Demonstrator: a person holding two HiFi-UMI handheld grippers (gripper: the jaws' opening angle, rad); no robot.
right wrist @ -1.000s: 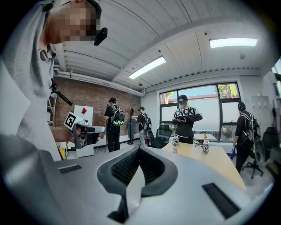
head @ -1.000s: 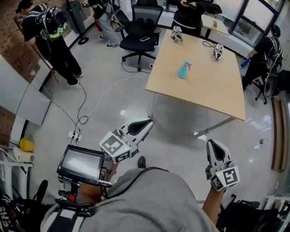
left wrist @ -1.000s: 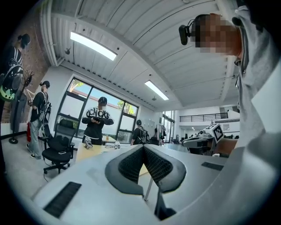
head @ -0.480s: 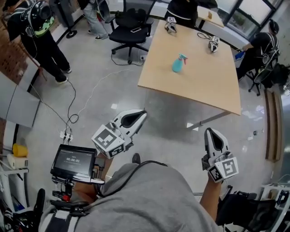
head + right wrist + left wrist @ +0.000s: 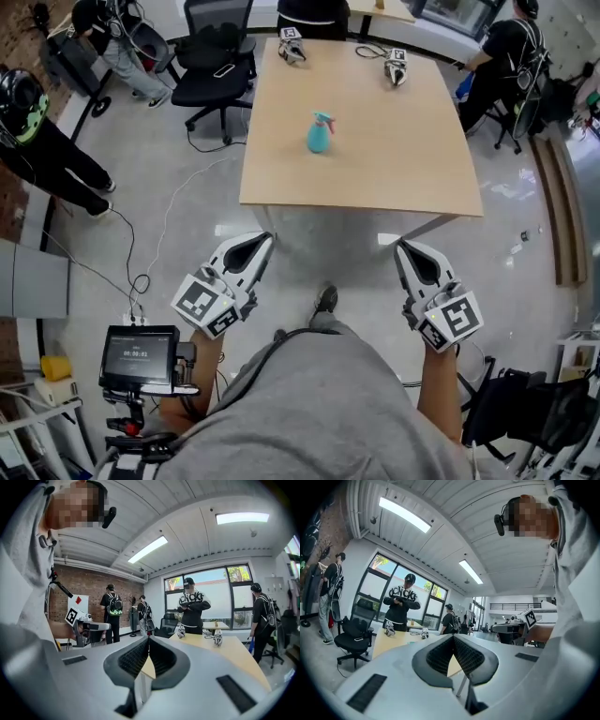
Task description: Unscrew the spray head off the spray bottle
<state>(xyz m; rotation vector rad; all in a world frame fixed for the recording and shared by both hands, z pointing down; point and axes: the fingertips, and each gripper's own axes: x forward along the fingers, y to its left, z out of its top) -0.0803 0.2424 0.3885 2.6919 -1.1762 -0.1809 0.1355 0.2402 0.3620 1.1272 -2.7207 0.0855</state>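
A teal spray bottle point(image 5: 320, 134) with a pink spray head stands upright on the wooden table point(image 5: 375, 159), a little left of its middle. My left gripper point(image 5: 262, 242) hangs shut and empty over the floor, short of the table's near edge. My right gripper point(image 5: 404, 247) is shut and empty too, level with it on the right. In the left gripper view the left gripper point(image 5: 453, 638) has its pads pressed together, and the right gripper point(image 5: 148, 640) looks the same in the right gripper view. Both are well short of the bottle.
Two spare grippers point(image 5: 292, 49) point(image 5: 396, 67) with a cable lie at the table's far edge. A black office chair point(image 5: 214, 73) stands at the table's left. People stand round the far side and left. A monitor on a stand point(image 5: 140, 356) is at my lower left.
I have come closer and squared up to the table; it and the bottle have shifted left and nearer in the head view. Both grippers stay shut, now pointing at the near edge.
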